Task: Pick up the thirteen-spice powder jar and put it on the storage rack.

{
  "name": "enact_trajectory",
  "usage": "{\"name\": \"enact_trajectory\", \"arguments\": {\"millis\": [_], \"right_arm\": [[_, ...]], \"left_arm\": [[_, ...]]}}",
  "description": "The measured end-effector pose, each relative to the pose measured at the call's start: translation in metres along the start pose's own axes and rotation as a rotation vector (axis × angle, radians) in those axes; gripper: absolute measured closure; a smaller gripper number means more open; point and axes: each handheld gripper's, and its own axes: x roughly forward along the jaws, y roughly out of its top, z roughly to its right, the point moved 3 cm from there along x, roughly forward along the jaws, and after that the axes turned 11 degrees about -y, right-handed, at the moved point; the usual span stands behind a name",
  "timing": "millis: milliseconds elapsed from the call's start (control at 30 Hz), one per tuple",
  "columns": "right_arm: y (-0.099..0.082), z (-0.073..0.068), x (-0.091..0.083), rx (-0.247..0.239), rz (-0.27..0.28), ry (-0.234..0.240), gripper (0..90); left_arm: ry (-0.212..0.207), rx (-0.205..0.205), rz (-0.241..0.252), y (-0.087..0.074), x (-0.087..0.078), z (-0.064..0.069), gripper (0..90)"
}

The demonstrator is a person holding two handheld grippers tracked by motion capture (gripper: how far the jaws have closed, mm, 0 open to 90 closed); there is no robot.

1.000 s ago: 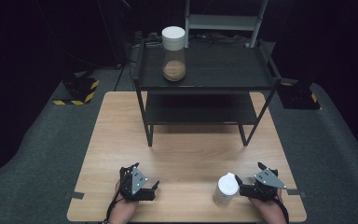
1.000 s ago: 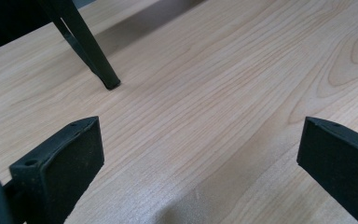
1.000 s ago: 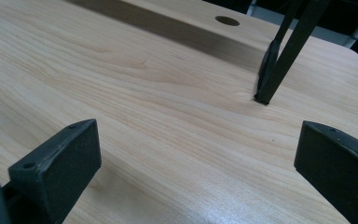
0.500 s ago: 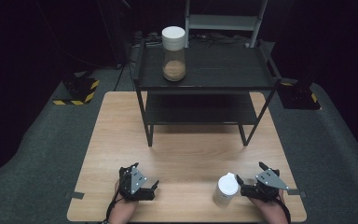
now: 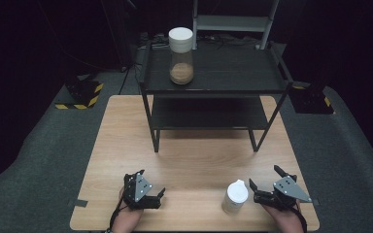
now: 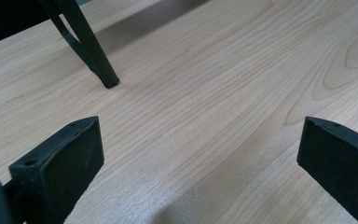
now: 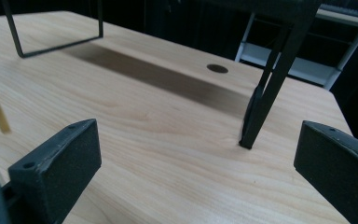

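The right gripper [image 5: 267, 187] rests low at the near right edge of the wooden table [image 5: 199, 160], jaws spread wide with nothing between them. Just beside it on its left stands a white bottle [image 5: 235, 196], upright and free of the jaws. The left gripper [image 5: 150, 187] sits at the near left, equally wide and empty (bare wood between its jaws). Farther back, a black shelf rack [image 5: 213, 85] carries a white-lidded jar [image 5: 180, 48].

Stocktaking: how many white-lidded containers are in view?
2. A jar stands on the top of the shelf; a bottle stands on the table, just left of the right gripper.
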Motion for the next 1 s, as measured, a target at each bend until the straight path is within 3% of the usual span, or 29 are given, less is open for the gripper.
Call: {"name": "enact_trajectory", "arguments": {"millis": [433, 767, 1000], "right_arm": [[0.014, 0.0, -0.022, 0.037, 0.087, 0.009, 0.0], [0.024, -0.007, -0.035, 0.056, 0.15, 0.063, 0.0], [0.025, -0.014, -0.04, 0.076, 0.15, 0.124, 0.0]], "left_arm": [[-0.002, 0.01, -0.014, 0.002, 0.002, 0.001, 0.7], [-0.004, 0.02, -0.017, 0.002, 0.002, 0.001, 0.8], [-0.011, 0.009, -0.012, 0.002, 0.001, -0.001, 0.7]]}}
